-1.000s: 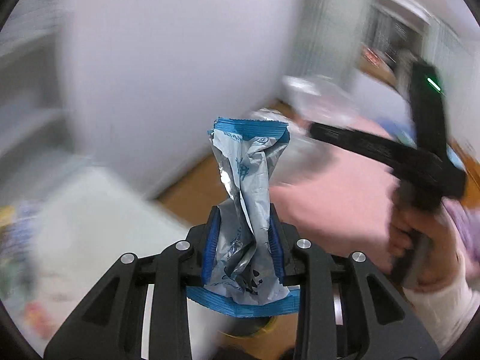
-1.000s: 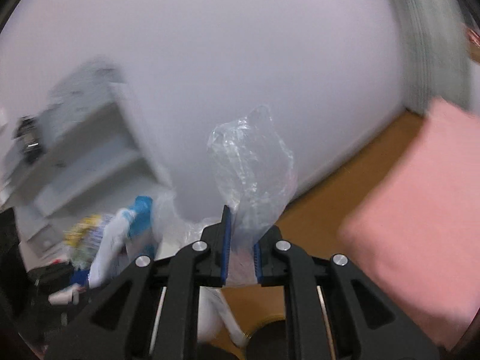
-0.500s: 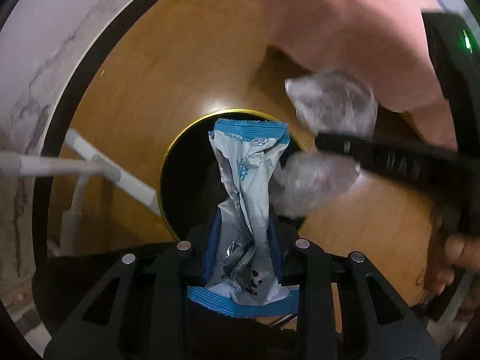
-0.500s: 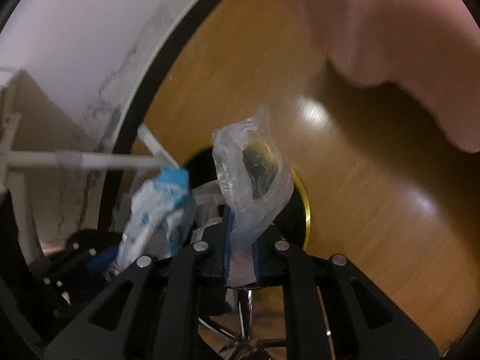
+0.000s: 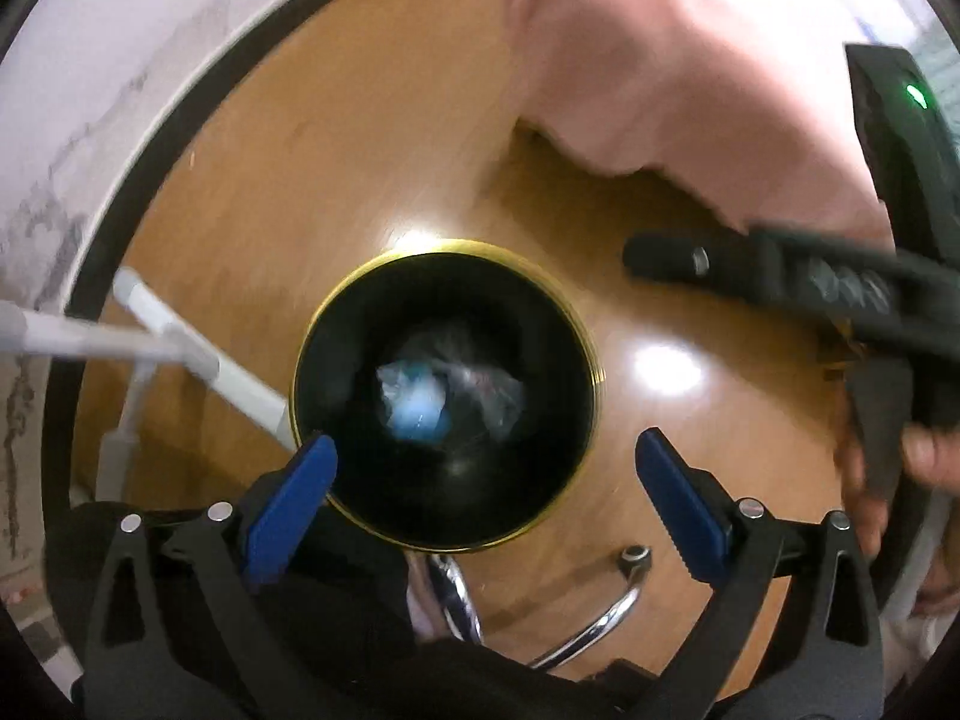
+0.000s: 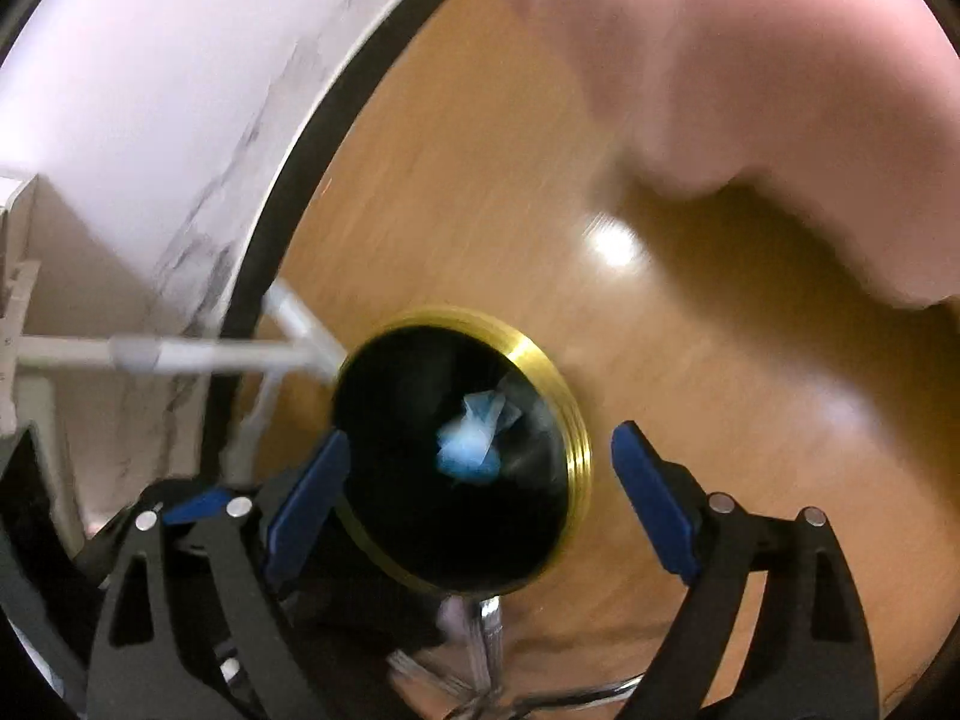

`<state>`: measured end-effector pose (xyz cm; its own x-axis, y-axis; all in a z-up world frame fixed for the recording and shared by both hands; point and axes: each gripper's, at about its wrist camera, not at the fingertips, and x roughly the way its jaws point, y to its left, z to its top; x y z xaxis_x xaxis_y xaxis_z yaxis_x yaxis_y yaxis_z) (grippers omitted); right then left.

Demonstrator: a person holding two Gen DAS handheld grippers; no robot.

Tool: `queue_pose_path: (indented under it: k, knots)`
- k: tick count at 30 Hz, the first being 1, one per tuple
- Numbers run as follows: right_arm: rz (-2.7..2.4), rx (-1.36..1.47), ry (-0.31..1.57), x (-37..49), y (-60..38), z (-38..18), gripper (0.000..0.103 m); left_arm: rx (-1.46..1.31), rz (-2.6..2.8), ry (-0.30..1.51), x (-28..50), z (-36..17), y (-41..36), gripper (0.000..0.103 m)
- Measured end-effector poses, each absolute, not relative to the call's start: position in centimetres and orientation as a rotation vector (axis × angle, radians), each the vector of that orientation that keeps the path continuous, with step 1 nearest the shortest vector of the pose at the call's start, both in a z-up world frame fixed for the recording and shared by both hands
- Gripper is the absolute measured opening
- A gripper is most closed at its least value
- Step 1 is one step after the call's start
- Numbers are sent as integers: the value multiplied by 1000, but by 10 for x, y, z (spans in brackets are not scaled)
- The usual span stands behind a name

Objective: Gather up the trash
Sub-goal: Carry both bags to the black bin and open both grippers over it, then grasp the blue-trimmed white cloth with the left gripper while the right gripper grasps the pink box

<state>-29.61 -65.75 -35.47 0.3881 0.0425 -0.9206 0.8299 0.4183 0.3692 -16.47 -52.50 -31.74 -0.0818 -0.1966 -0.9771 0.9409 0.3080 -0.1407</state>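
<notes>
Floor: glossy wooden boards [image 5: 336, 138] run under both views, bounded by a white wall with a dark skirting at the left and a pink cloth [image 5: 660, 48] hanging over the upper right.
Trash: a blue-and-silver wrapper [image 5: 414, 405] and a clear plastic scrap [image 5: 486, 387], both blurred, sit deep inside the black bin; neither is touching a pad.
Bin: round, dark inside, with a gold rim [image 5: 591, 354], directly below both cameras.
Left gripper [image 5: 486, 471]: jaws opening, spread wide over the bin mouth, nothing between them.
Right gripper [image 6: 477, 474]: jaws likewise opening, nothing between them; the left view shows its black body at the right with a hand [image 5: 888, 468] on the handle.
Step in hand: release over the bin, judged as good as done.
Doing it well: keep both claws centred above the opening until the pieces settle, check no film clings to a blue pad, then lift straight up.
Hazards: a white rod [image 5: 198, 354] beside the rim and chrome chair legs [image 5: 594, 612] below could snag a sideways exit.
</notes>
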Motion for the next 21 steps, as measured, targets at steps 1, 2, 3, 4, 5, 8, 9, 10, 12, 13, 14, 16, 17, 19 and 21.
queue_pose_path:
  k: [1,2,3,4,5,8,9,10,12,13,14,16,17,19,21]
  knots:
    - [-706,920,1048,-303,-660,-329,86,769,-1179,1249,-174,-298,-524,97]
    - [-758,823,1032,-309,-659,-304,90,747,-1280,1195,-190,-265,-520,97]
    - [-801,739,1008,-315,-657,-279,92,724,-1342,1155,-199,-242,-518,97]
    - [-848,656,962,-323,-653,-247,94,687,-1397,1103,-209,-214,-512,97]
    - [-877,606,910,-331,-649,-219,96,621,-1459,1019,-218,-174,-499,97]
    - [-927,509,748,-344,-625,-141,96,507,-1511,861,-219,-99,-466,97]
    - [-923,488,709,-343,-616,-122,96,467,-1499,799,-212,-74,-450,97]
    - [-906,463,670,-336,-603,-101,96,440,-1461,742,-202,-52,-435,97]
    - [-877,428,638,-319,-585,-78,96,415,-1355,668,-180,-23,-411,97]
    - [-847,403,625,-303,-571,-67,96,405,-1285,643,-163,-10,-396,97]
    - [-814,379,615,-290,-557,-58,96,388,-1215,633,-145,0,-379,97]
    - [-732,312,599,-249,-525,-43,96,344,-1073,623,-109,13,-341,97]
    - [-695,283,599,-231,-510,-40,96,334,-1009,624,-94,16,-325,97]
    - [-607,228,606,-187,-474,-33,96,314,-806,651,-48,16,-270,97]
    - [-489,199,618,-149,-436,-30,96,302,-633,687,-13,10,-224,97]
